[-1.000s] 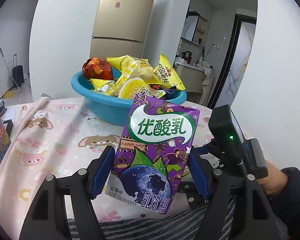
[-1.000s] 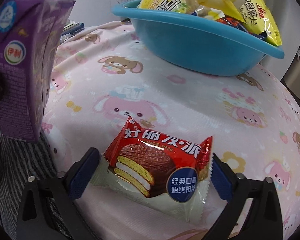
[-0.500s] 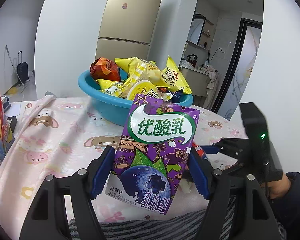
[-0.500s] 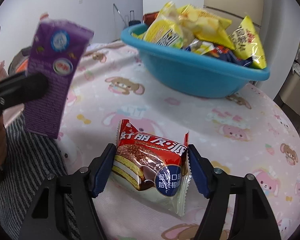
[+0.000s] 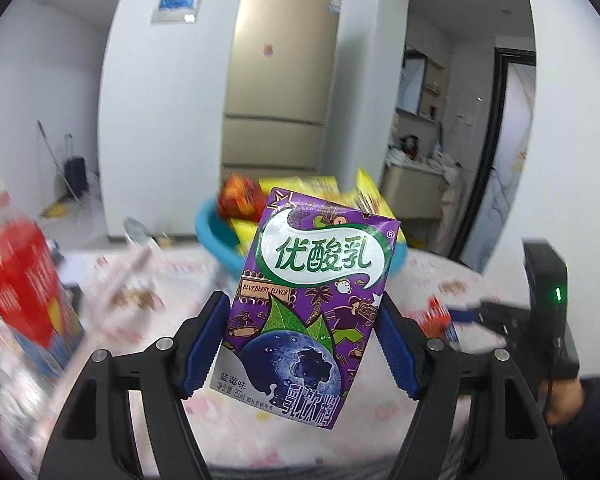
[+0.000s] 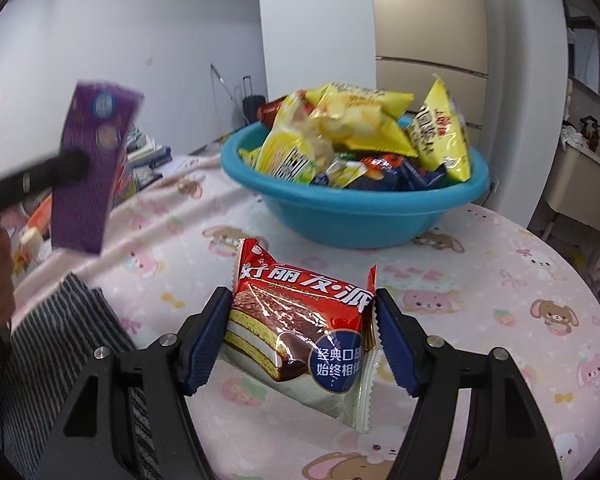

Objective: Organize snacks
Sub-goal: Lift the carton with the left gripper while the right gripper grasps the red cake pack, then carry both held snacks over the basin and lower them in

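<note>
Chocolate pie packet [image 6: 300, 332] between clamped jaws

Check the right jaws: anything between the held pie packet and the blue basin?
Nothing visible: only bare tablecloth lies between the pie packet and the blue basin. The basin is heaped with snack bags.

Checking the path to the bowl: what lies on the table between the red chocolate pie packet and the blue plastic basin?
Nothing: in the right wrist view only bare pink cartoon tablecloth separates the red chocolate pie packet from the blue plastic basin.
</note>
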Demonstrator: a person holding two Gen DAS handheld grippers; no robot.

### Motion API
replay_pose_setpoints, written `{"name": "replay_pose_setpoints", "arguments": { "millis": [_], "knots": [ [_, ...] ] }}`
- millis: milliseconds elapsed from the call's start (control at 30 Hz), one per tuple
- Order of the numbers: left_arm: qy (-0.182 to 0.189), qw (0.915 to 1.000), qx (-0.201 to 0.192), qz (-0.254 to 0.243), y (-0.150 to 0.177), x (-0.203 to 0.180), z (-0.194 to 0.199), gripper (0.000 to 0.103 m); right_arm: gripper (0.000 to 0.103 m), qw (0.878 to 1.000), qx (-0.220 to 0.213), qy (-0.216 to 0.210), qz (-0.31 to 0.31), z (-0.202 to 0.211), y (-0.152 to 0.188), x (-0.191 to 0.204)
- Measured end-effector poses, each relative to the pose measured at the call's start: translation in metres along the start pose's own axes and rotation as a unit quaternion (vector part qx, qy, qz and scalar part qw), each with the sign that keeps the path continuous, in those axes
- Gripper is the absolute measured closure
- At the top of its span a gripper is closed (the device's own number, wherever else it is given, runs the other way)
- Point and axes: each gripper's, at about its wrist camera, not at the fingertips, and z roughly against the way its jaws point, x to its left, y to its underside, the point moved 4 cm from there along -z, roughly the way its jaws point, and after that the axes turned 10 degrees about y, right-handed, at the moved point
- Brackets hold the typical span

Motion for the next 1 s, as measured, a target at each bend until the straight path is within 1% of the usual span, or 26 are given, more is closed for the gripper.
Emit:
{"name": "replay_pose_setpoints", "arguments": {
  "millis": [33,133,233,300,333,367,433,500,567,633,700,733,767,867,900,967,1000],
  "knots": [
    [-0.009,0.9999,-0.007,0.003,-0.014,-0.001,0.0,0.029,0.033,1.0,-0.003,0.0,-0.006,-0.001,-0.001,-0.001],
    [-0.023,0.9993,-0.016,0.025,-0.044,-0.002,-0.008,0.029,0.033,1.0,-0.01,0.001,-0.024,0.004,-0.002,-0.01],
    [-0.032,0.9976,-0.046,0.041,-0.079,0.001,-0.021,0.029,0.033,0.999,-0.012,0.003,-0.035,0.003,-0.002,-0.015],
    [-0.041,0.9962,-0.069,0.033,-0.096,0.004,-0.03,0.029,0.033,0.999,-0.01,0.002,-0.04,0.002,-0.001,-0.016],
    [-0.052,0.9945,-0.088,0.024,-0.104,0.006,-0.039,0.029,0.033,0.999,-0.008,0.001,-0.041,0.001,0.0,-0.017],
    [-0.06,0.9933,-0.097,0.018,-0.109,0.01,-0.047,0.029,0.033,0.999,-0.006,0.0,-0.042,0.0,0.0,-0.016],
    [-0.071,0.9922,-0.101,0.016,-0.113,0.024,-0.071,0.029,0.033,0.999,-0.004,-0.001,-0.041,-0.001,0.001,-0.015],
    [-0.061,0.9934,-0.087,0.043,-0.112,0.042,-0.093,0.029,0.033,0.999,-0.001,-0.003,-0.04,-0.002,0.001,-0.013],
    [-0.038,0.9934,-0.064,0.088,-0.106,0.066,-0.118,0.029,0.033,0.999,0.001,-0.007,-0.039,-0.003,0.002,-0.013],
    [-0.009,0.9911,-0.047,0.124,-0.1,0.089,-0.139,0.029,0.033,0.999,0.004,-0.01,-0.039,-0.004,0.002,-0.012],
    [0.008,0.9877,-0.037,0.152,-0.093,0.108,-0.155,0.029,0.033,0.999,0.006,-0.012,-0.037,-0.004,0.003,-0.011],
    [0.012,0.9867,-0.037,0.158,-0.092,0.114,-0.158,0.029,0.033,0.999,0.007,-0.011,-0.036,-0.005,0.003,-0.011],
    [0.025,0.9854,-0.036,0.165,-0.089,0.122,-0.164,0.029,0.033,0.999,0.01,-0.009,-0.034,-0.006,0.004,-0.01],
    [0.075,0.9835,-0.018,0.164,-0.082,0.13,-0.179,0.029,0.033,0.999,0.016,-0.005,-0.029,-0.01,0.007,-0.008],
    [0.079,0.9837,-0.014,0.161,-0.081,0.132,-0.182,0.028,0.033,0.999,0.019,-0.004,-0.028,-0.012,0.008,-0.008],
    [0.065,0.9836,-0.008,0.168,-0.079,0.139,-0.19,0.028,0.033,0.999,0.023,-0.002,-0.025,-0.015,0.009,-0.006],
    [0.069,0.9814,-0.005,0.179,-0.077,0.144,-0.195,0.028,0.033,0.999,0.025,0.0,-0.022,-0.016,0.01,-0.005]
  ]
}}
